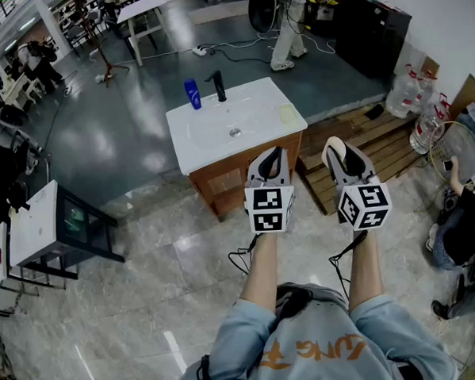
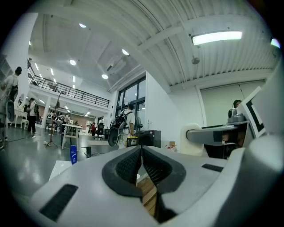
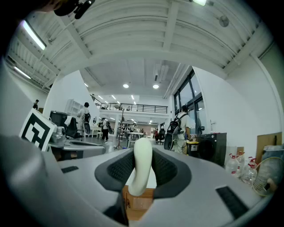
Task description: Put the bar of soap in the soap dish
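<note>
A white bar of soap [image 1: 334, 149] stands on edge between the jaws of my right gripper [image 1: 336, 152]; in the right gripper view the soap [image 3: 142, 165] fills the gap and the right gripper [image 3: 143, 155] is shut on it. My left gripper [image 1: 273, 156] is level beside it, and in its own view the left gripper [image 2: 141, 151] is shut with nothing held. Ahead stands a white washbasin top [image 1: 211, 131] on a wooden cabinet [image 1: 221, 182]. A small pale dish [image 1: 288, 115] lies at the top's right edge, apart from both grippers.
A blue bottle [image 1: 193, 94] and a black tap [image 1: 218, 86] stand at the basin's back. Wooden pallets [image 1: 382, 150] and water jugs [image 1: 407, 90] are to the right, with a seated person [image 1: 461, 221] beyond. A dark-framed table [image 1: 45, 227] stands at the left.
</note>
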Demonstrator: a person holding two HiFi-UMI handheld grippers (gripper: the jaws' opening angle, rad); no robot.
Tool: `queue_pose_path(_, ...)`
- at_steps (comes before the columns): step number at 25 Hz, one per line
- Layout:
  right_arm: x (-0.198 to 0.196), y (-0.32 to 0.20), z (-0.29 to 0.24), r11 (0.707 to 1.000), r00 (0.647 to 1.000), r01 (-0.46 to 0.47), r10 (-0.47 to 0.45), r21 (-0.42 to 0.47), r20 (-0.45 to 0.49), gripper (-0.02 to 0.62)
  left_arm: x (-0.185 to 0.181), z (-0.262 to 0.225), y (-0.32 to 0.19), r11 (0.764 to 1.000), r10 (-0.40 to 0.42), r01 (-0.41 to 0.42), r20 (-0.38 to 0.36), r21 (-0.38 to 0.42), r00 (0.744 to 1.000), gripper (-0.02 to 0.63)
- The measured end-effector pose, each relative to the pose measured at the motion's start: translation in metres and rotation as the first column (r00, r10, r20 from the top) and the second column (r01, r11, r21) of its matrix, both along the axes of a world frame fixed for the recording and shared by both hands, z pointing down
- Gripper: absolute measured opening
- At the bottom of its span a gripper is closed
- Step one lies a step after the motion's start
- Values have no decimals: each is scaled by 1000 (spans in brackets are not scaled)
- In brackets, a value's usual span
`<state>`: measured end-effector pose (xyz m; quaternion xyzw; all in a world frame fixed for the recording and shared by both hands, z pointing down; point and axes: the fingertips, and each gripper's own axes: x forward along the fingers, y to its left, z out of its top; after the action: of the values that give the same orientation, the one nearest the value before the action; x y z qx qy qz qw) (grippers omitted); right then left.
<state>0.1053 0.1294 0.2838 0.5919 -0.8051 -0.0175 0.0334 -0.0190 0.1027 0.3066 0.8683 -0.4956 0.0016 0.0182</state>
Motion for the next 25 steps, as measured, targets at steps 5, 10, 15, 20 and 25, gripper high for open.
queue_pose_path(5,-20,-1,5,999,999,-39,39,5,-4,135,-22,5,-6,1000,20,-20,-26,-3,999,31)
queue_pose_path(10,-24,-9,3,998,998,-62,62,-11,22,135,-44,1,-13,1000,18,-18,-68,-8,998,31)
queue_pose_path(15,-35,-19,-10,998,998,-65,64,19,25,135,-68,-1,-27,1000,4,-4,-99,-8,995,31)
queue_pose_path(20,-39,-31,-14,998,998,-60,60,27,2,135,-81,0,-45,1000,-8,6,-140,-17,990,31)
queue_pose_path(25,-35,-47,-27,997,998,-55,57,47,-34,135,-78,-2,-64,1000,11,-13,-178,-10,984,31)
